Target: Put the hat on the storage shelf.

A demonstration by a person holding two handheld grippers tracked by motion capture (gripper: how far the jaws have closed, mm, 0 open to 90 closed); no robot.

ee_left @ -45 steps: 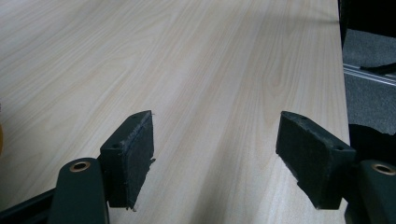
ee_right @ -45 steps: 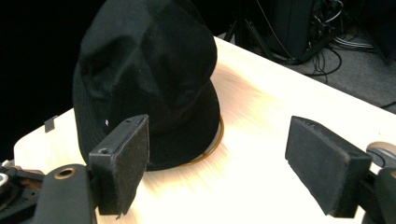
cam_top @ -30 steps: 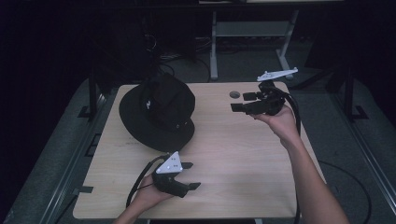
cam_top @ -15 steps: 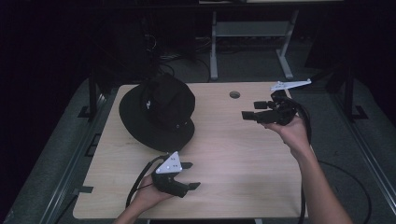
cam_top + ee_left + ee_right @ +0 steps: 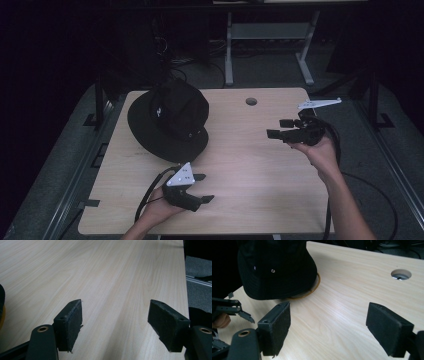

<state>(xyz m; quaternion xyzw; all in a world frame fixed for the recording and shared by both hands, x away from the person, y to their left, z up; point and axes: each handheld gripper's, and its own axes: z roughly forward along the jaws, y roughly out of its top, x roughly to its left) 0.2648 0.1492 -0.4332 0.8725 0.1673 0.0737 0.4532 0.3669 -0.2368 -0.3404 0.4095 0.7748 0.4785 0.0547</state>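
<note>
From the high view, a black hat [image 5: 168,120] lies brim-down on the far left of the wooden table [image 5: 250,200]. The left gripper [image 5: 202,187] rests low near the front edge, just in front of the hat; the right gripper [image 5: 277,128] is held above the table's right side, well apart from the hat.

The left gripper view shows wide jaws over bare wood.

The right gripper view adds the hat's eyelets, an orange-edged brim and a cable hole [image 5: 401,274]; its jaws stand wide, holding nothing.

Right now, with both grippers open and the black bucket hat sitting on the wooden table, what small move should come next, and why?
Probably ease the right gripper toward the black fabric bucket hat: its jaws stand open, empty and aimed at the brim, with bare light wooden table between. The left gripper rests open nearby.
</note>
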